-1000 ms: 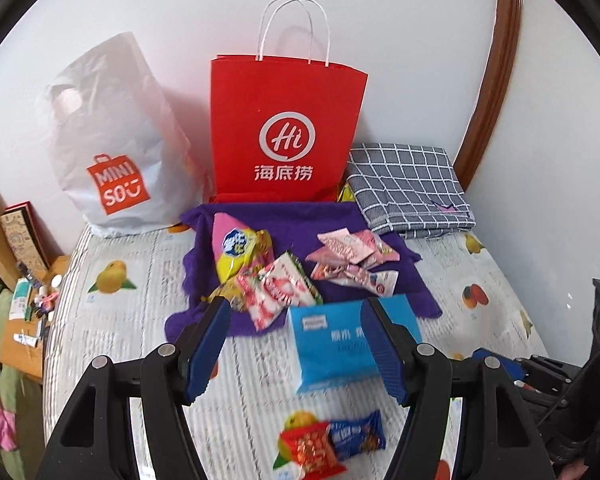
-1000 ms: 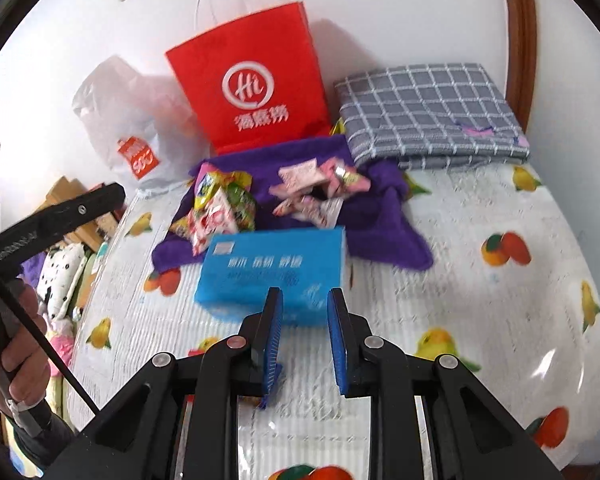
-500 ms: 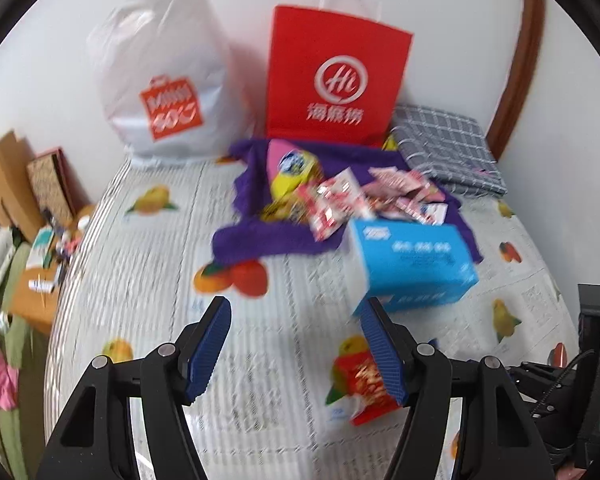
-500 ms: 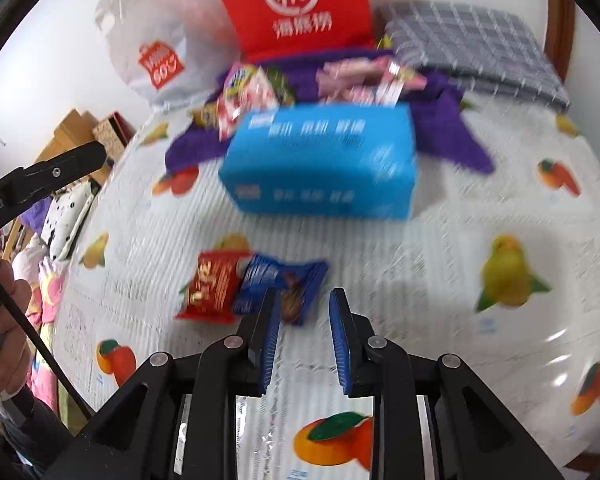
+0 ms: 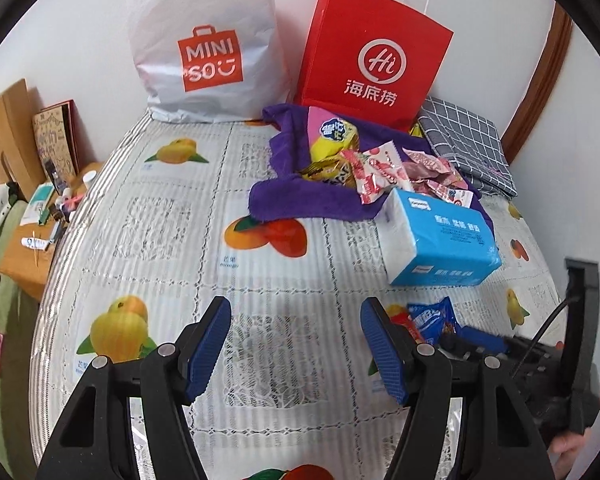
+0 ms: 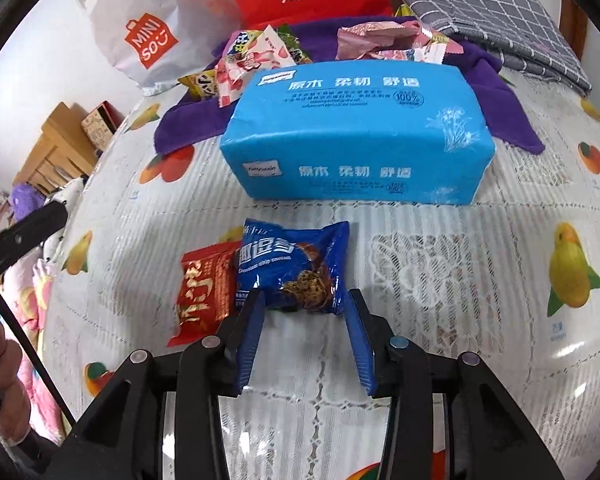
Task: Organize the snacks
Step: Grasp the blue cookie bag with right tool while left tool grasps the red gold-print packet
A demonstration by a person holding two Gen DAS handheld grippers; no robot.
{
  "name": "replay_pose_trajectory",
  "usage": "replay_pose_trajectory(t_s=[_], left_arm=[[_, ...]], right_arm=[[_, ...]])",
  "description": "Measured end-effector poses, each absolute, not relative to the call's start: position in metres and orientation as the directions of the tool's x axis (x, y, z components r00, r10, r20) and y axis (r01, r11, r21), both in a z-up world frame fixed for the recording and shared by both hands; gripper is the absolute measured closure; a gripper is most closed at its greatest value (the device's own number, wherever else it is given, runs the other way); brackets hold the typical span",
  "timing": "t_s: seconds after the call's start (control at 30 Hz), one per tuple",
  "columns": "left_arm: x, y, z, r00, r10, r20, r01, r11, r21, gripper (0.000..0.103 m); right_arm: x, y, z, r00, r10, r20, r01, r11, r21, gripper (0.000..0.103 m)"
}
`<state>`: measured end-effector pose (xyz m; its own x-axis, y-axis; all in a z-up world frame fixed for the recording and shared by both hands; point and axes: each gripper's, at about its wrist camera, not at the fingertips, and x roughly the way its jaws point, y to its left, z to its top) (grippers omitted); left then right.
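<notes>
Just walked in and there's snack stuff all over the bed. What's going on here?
A person is sorting snacks with a handheld gripper in each hand. The right gripper is at the blue cookie packet, its jaws opening on either side of the packet's near end, not gripping it yet. A red packet lies beside it, in front of the blue tissue pack. The left gripper hangs open and empty over the bedsheet. More snacks sit on the purple towel.

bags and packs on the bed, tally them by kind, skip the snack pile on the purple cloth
shopping bags: 2, the white Miniso plastic bag and the red Haidilao paper bag
tissue packs: 1, the blue tissue pack
loose snack packets in front of it: 2, the blue chocolate chip cookie packet and the red snack packet
total: 5
</notes>
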<state>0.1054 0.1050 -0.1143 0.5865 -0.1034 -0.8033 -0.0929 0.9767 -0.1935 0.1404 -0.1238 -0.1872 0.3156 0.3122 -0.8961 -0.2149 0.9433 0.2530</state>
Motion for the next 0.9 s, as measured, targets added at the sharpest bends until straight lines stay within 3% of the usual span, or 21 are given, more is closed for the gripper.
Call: replay_pose_trajectory(t_s=[0.2,0.5,0.6,0.73,0.9], left_arm=[[0.108,0.11,-0.117,0.587,-0.138,-0.798,-0.086,0.969,-0.231,0.038],[0.112,0.103,-0.122,0.574,-0.163,-0.803,-0.059,0.969,-0.239,0.038],[0.114,0.098,-0.128,0.559,-0.165,-0.813,-0.058,0.97,-0.236,0.038],[0.116,0.087,-0.136,0.535,-0.164,-0.829,-0.049,0.973,-0.225,0.038],[0.119,0.069,-0.149,0.497,-0.169,-0.851,-0.034,0.976,-0.213,0.038]], right_arm=[[0.146,-0.124,-0.175,0.375,0.302,-0.877,-0.224,0.947,0.231,0.045],[0.15,-0.098,-0.198,0.372,0.235,-0.898,-0.27,0.953,0.137,0.04],[0.147,-0.089,-0.2,0.403,0.192,-0.895,-0.306,0.95,0.066,0.041],[0.147,-0.095,-0.2,0.421,0.202,-0.884,-0.317,0.946,0.065,0.052],[0.142,-0.116,-0.2,0.449,0.189,-0.874,-0.311,0.949,0.045,0.052]])
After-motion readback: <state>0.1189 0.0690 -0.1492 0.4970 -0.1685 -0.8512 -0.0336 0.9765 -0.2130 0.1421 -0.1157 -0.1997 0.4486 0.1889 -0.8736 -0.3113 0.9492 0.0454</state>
